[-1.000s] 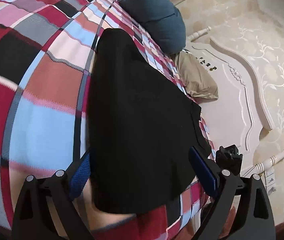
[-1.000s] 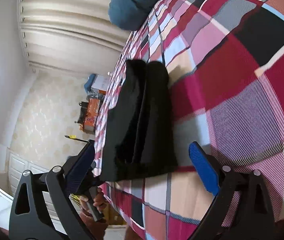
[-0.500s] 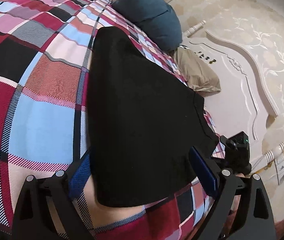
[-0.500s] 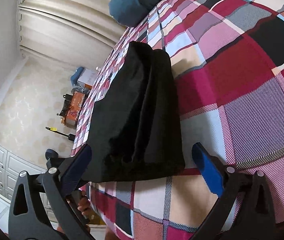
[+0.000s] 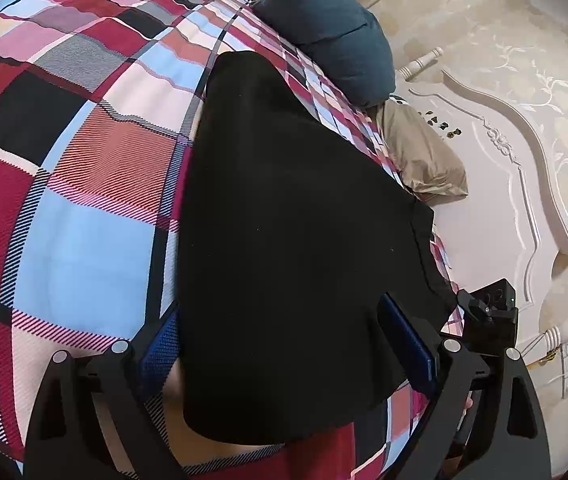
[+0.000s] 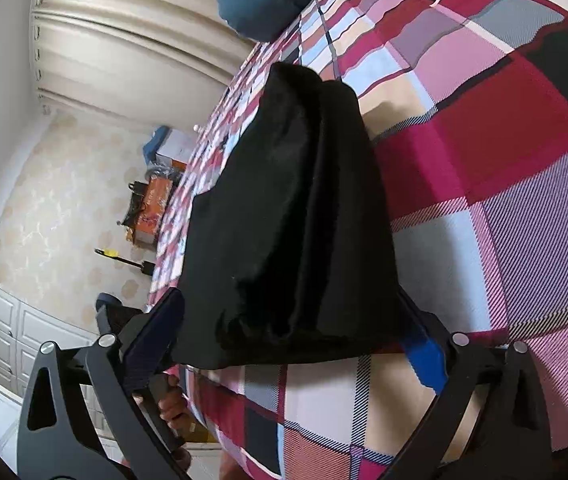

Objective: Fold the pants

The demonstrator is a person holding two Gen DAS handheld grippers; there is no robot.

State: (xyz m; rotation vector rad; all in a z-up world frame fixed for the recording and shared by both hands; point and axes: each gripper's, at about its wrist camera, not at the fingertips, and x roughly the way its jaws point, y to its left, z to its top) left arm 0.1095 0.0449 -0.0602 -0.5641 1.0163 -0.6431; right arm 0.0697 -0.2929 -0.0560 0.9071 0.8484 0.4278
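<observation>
Black pants (image 5: 291,240) lie on a plaid bedspread (image 5: 84,200), near the bed's edge, already folded into a long narrow bundle that widens toward the cameras. Fabric is matte, plain black, no pattern or trim visible. From the right wrist view the pants (image 6: 295,220) show layered lengthwise folds w/ soft ridges, and a bunched, rumpled hem at the near end. From the left wrist view the top surface is smooth and flat, w/ one lower layer peeking out along the right side.

Left gripper (image 5: 284,344): jaws spread wide, blue pads either side of the near end of the pants; left pad sits at the cloth's edge, right pad over it. Can't tell if either pad touches the cloth. Not pinching.

Right gripper (image 6: 291,340): also spread wide, straddling the near hem, fingers at both sides of the bundle; nothing clamped.

A hand (image 6: 170,400) shows low in the right wrist view, holding a dark grip.

Beyond the pants: teal pillow (image 5: 335,36), tan pillow (image 5: 423,160), white carved headboard (image 5: 503,184). Orange box (image 6: 156,204) on the floor by the wall; its print is too small to read. No legible labels or brands anywhere.
</observation>
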